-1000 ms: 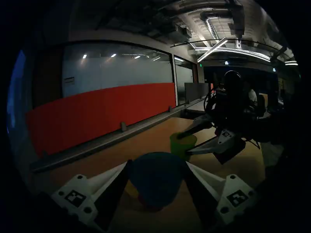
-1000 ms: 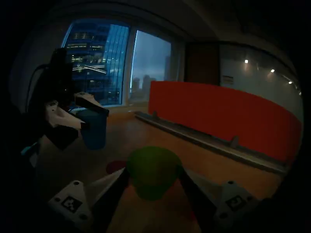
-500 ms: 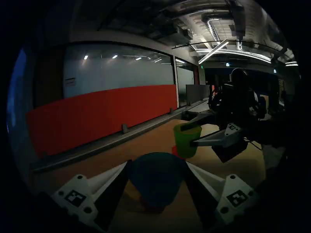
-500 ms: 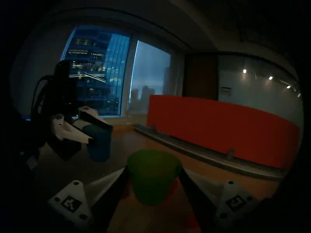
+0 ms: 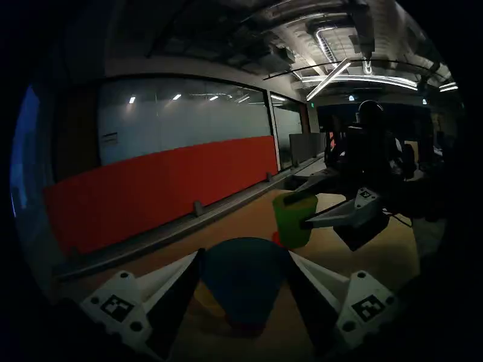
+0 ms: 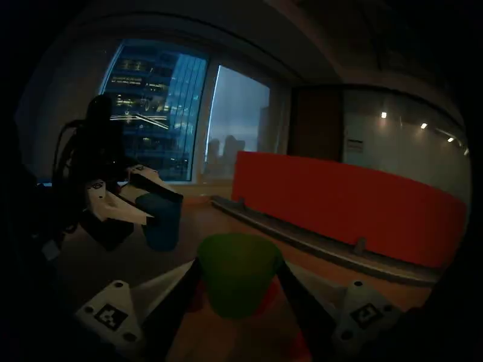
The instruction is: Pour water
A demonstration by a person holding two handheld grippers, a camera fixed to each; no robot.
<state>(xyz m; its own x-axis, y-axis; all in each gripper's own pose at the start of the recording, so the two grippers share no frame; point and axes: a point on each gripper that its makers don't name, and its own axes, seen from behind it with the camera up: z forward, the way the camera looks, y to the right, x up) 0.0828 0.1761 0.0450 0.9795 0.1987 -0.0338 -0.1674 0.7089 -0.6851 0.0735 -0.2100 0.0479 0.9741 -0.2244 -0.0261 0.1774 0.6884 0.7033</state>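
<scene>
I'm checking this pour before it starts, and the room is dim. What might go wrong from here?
1. Both cups are in the air: the left gripper clamps the blue cup, and the right gripper clamps the green cup. They stand apart, so tilting now may spill onto the table.
2. The dim light hides the water level, so overfilling would be hard to judge.

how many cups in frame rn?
2. Blue cup clamped in the left gripper; green cup clamped in the right gripper. Scene is dim, so more could hide in shadow.
</scene>
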